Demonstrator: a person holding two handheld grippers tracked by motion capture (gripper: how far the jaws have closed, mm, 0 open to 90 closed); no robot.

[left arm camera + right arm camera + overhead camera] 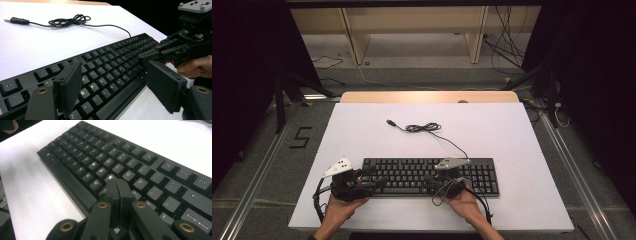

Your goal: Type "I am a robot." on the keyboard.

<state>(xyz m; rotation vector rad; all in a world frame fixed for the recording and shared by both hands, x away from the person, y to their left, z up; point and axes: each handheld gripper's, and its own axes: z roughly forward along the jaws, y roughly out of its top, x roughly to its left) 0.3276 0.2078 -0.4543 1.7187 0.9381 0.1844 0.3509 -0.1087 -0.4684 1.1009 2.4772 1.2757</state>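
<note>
Hovering over the left half of a black keyboard (430,176), left gripper (374,181) with jaws spread wide and nothing between the pads. Seen from the left gripper view (113,88): letter keys directly beneath the gap, Esc key off to its left, keyboard's front edge running below the right-hand pad. Held at the near left corner of the keyboard by the left hand (341,210).

Pressed together, jaws of the right gripper (435,181), tips low over the keys on the right side of the letter block (contact with a key not clear from these angles). Seen from the right gripper view (117,191): closed tips pointing at the keys around K and L, O and P just beyond, Enter key off to the right. Gripped from behind by the right hand (467,204).

Lying across the near part of the white table (362,130), keyboard ahead of both grippers; trailing beyond it, a loosely coiled black cable (424,128) ending in a USB plug (390,122), well past both grippers.
</note>
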